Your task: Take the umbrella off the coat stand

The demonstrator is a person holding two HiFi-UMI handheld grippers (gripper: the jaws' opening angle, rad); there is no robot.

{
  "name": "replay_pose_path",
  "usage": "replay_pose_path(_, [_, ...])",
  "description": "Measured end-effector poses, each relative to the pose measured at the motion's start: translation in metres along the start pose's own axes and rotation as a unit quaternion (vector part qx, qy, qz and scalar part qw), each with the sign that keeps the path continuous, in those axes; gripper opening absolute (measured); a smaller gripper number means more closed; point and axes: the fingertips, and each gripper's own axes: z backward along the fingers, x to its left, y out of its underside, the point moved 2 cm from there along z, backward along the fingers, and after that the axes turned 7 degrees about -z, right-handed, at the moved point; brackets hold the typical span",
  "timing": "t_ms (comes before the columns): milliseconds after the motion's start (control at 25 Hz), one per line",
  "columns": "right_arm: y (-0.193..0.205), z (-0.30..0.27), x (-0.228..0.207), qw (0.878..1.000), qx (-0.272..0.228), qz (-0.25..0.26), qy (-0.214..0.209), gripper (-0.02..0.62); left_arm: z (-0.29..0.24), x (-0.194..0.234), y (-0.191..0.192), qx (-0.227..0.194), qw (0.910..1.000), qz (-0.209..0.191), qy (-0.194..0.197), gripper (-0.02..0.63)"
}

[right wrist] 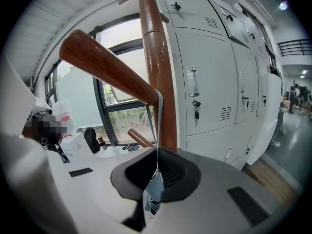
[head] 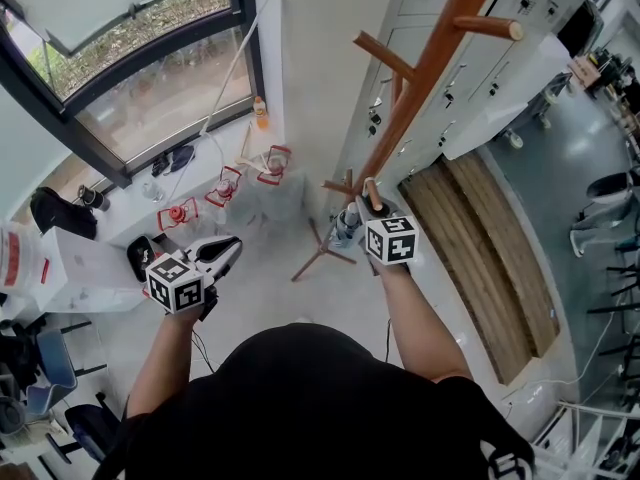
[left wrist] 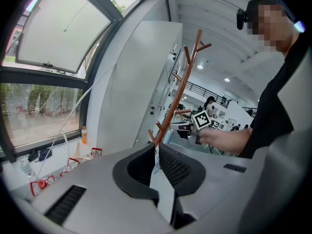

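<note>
1. The coat stand [head: 425,73] rises steeply on the right of the head view, in front of the white lockers [right wrist: 214,82], with its feet spread on the floor below.
2. The umbrella [right wrist: 153,191] — a folded, pale grey one — is hung from a lower peg [right wrist: 107,67] by a thin strap [right wrist: 159,123]. The strap is looped over the peg close to the pole. The umbrella is not yet off the stand, as its weight is carried by that loop.
3. The right gripper [right wrist: 157,152] is held just beneath that peg and tilted a little downward. Its jaws are closed narrow on the top of the umbrella, where the strap runs in. The grip is judged to be placed high so that the strap can be slackened and steered without the body being set swinging.
4. The left gripper [left wrist: 155,146] is kept well apart on the left, nearer the window [head: 150,78], with its jaws drawn together and nothing between them. It is judged to be parked out of the way, since one hand is enough for so light a load.
5. The grasp is judged done and the removal not yet begun. A lift is called for next to take tension off the strap, then a draw along the peg toward its free end — the peg slopes upward and away from the pole.
6. The loop could be snagged and the stand rocked by a straight downward or sideways pull.
</note>
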Motion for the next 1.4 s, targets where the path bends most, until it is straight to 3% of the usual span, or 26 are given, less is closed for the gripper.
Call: replay_pose_path(1400, [-0.011, 0.026, 0.014, 1.000, -0.019, 0.001, 0.007, 0.013, 0.019, -0.014, 0.011, 0.003, 0.9999, -0.002, 0.015, 0.043])
